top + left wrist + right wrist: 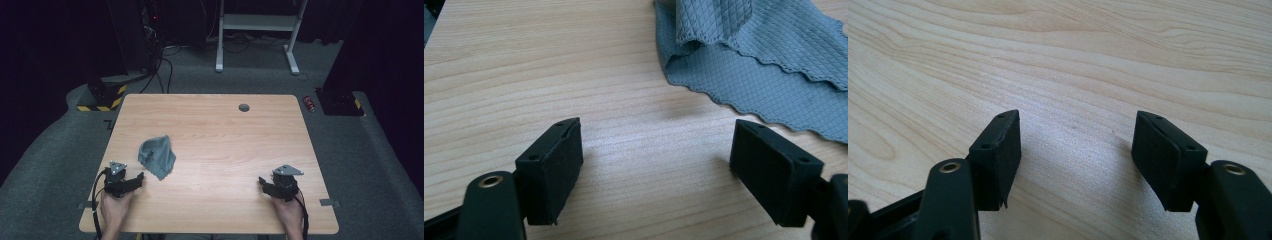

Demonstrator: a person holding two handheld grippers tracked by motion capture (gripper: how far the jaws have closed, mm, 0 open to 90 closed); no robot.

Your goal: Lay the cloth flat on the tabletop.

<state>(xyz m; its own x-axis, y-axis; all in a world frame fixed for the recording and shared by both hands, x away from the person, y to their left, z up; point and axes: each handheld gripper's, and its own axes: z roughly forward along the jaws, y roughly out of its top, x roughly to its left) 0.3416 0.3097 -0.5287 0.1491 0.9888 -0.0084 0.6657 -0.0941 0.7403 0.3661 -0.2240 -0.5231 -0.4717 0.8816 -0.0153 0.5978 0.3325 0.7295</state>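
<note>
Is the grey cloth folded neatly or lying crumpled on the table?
Crumpled. The grey cloth sits bunched in an uneven heap, and the left gripper view shows loose layers with wavy edges overlapping.

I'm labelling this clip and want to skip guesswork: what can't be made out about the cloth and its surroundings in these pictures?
- Grey cloth: its underside and inner layers, hidden by its own folds in the high view.
- Same cloth in the left gripper view: far and right parts cut off by the frame edges.
- Small red thing on the floor beside the table: too small to identify.
- Room behind the table: too dark to read.
</note>
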